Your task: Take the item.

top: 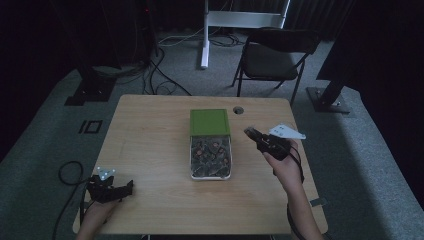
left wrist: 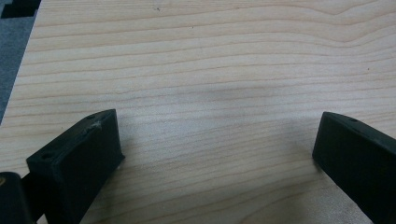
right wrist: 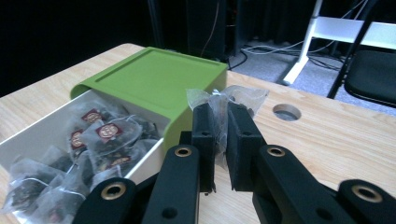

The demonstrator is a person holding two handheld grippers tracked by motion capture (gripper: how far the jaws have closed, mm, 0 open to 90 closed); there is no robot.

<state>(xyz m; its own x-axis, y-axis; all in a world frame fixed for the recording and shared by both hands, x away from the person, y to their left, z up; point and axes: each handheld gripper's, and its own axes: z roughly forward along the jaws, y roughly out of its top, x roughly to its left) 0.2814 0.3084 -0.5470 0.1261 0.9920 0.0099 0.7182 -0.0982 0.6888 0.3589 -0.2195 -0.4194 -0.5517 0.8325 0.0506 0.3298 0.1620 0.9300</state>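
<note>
Bench [top: 150,150] of pale wood carries one landmark at its middle: a white box [top: 210,175] of tea bags, its green lid [top: 209,121] slid back over the far half so the near half lies open. Clear sachets with dark contents and red labels crowd the open part.

To the right of the box, the right hand-held gripper [top: 250,132] hangs above the bench, held in the person's right hand [top: 278,152]. Its jaws are pinched on a single tea bag [right wrist: 227,99], whose clear wrapper stands up above the jaw tips in the right gripper view. In that view the bag sits just beside the lid's near corner, apart from it, and a round cable hole [right wrist: 286,112] in the bench lies beyond, nearer the far edge.

Well left of the box and toward the near edge, the left hand-held gripper [top: 126,190] rests low at the bench's near left corner, jaws spread wide with nothing between them. The left gripper view shows bare wood grain [left wrist: 210,93] ahead of both jaws, with the bench's left edge and grey floor [left wrist: 11,56] at the upper left.

Bare bench surrounds the box on all sides.
</note>
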